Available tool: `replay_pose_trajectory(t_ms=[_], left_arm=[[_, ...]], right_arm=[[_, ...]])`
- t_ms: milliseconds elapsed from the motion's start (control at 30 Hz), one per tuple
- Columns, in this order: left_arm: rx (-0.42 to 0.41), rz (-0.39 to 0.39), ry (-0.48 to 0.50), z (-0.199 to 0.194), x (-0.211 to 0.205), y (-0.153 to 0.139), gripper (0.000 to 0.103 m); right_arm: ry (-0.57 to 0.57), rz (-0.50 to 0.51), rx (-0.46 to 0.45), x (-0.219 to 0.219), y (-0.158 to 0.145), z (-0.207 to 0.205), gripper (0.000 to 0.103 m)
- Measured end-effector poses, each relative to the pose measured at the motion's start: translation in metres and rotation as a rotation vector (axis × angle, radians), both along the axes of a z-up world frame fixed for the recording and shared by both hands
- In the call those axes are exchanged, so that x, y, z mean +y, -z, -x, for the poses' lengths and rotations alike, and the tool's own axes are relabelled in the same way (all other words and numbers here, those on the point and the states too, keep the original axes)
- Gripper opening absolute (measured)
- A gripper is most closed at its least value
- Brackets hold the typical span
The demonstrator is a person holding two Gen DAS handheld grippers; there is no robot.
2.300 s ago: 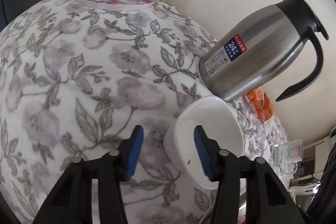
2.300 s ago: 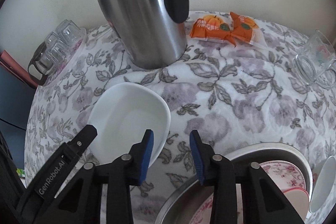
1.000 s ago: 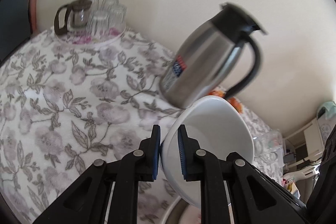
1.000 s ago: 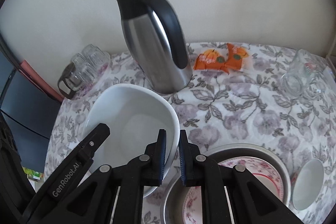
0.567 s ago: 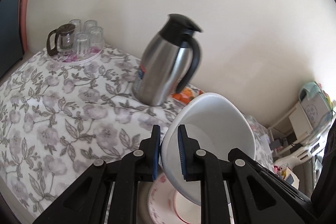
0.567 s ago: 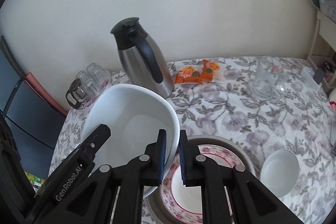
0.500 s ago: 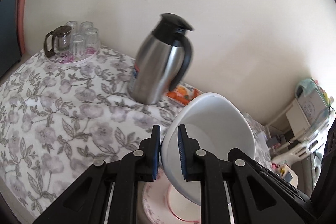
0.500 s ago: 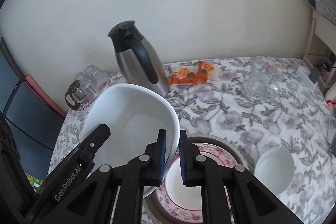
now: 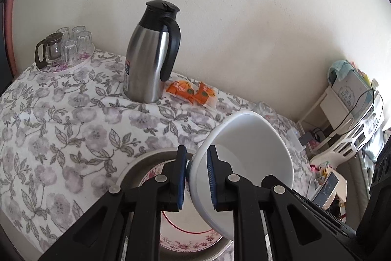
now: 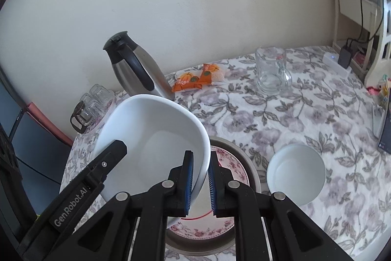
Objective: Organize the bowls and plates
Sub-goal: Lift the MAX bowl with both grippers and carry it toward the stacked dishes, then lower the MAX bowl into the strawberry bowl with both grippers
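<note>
"GenRobot.AI" is printed on the left hand-held gripper (image 10: 197, 174).

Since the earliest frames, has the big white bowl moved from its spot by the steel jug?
Yes. The white bowl, then resting on the cloth beside the steel jug, is now gripped by both grippers, lifted away from the jug above the floral plate.

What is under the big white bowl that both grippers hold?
Under the big white bowl a floral plate lies in a metal basin. The bowl and grippers cover most of the plate.
</note>
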State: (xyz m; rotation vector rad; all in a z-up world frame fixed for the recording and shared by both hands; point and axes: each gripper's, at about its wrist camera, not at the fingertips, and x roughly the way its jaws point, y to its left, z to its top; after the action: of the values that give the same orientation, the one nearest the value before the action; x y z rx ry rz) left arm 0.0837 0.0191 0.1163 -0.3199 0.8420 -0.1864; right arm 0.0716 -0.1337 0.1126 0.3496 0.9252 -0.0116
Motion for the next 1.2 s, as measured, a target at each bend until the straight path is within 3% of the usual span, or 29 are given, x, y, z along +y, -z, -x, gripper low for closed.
replay_pose_trajectory(t_ms=[367,1200], left_arm=[[0.062,-0.029,-0.017,-0.007,-0.004,0.024,0.017],[0.18,-0.032,-0.031,-0.019,-0.003,0.056,0.017]], right_arm=[[-0.025,-0.026,0.031,-0.001,0.038,-0.007,0.013],[-0.024,-0.017,0.154,0.002,0.07,-0.015,0.013]])
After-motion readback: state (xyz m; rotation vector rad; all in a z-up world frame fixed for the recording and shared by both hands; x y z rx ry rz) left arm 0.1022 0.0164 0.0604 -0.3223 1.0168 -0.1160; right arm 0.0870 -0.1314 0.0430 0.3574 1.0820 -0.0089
